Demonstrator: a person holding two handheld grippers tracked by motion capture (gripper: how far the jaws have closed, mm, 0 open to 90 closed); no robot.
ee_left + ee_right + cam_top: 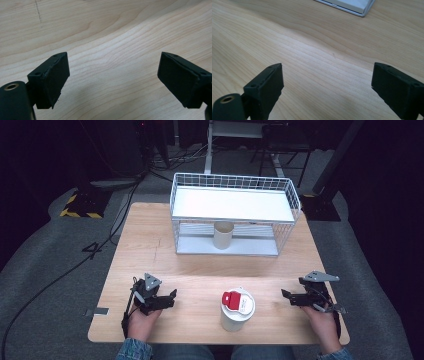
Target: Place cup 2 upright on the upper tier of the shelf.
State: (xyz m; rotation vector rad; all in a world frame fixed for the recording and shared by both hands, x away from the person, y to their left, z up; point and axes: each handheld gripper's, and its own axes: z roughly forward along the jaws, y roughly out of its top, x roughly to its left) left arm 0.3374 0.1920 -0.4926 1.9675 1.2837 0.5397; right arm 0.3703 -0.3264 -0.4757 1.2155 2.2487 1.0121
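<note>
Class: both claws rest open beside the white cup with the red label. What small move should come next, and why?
Probably bring the right claw in toward the white cup: its jaws stand open and empty, and the cup stands upright on the table between it and the left claw.

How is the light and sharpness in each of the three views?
High view: the table is well lit, the room behind dark. Left gripper view: wood grain sharp, soft shadow beneath the left gripper. Right gripper view: the rack corner looks slightly soft.

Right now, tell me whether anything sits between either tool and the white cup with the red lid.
Nothing visible does: bare table lies between the left tool, the right tool and the cup.
</note>
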